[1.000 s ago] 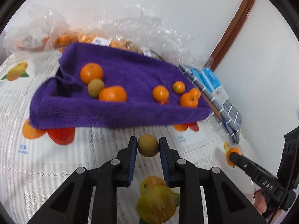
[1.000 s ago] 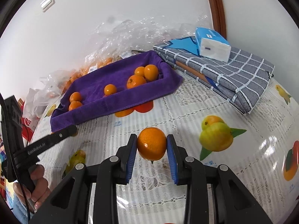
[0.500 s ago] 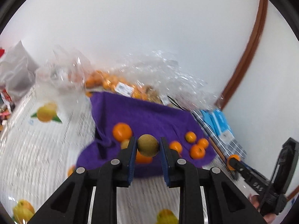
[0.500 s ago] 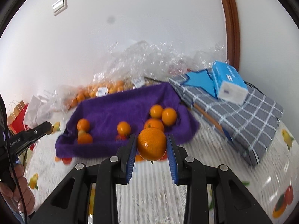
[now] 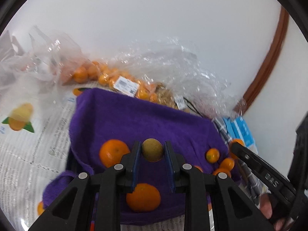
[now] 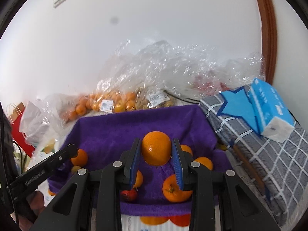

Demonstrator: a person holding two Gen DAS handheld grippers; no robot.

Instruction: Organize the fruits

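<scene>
Your tabletop [image 5: 25, 159] wears a white lace cloth printed with fruit pictures. On it sits a tray draped in purple towel [image 6: 146, 123], and behind that, against the wall, clear plastic bags of oranges [image 6: 115, 100]. To your right lies a folded grey checked cloth [image 6: 269, 154] carrying a blue tissue pack [image 6: 269, 109]. A red paper bag [image 6: 17, 123] stands at far left.

right tool [image 6: 156, 159] grips orange [image 6: 156, 147].

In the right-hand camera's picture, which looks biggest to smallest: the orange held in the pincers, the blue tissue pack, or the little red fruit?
1. Blue tissue pack
2. Held orange, though it is nearest the camera, which flatters it
3. Red fruit, clearly smallest
</scene>
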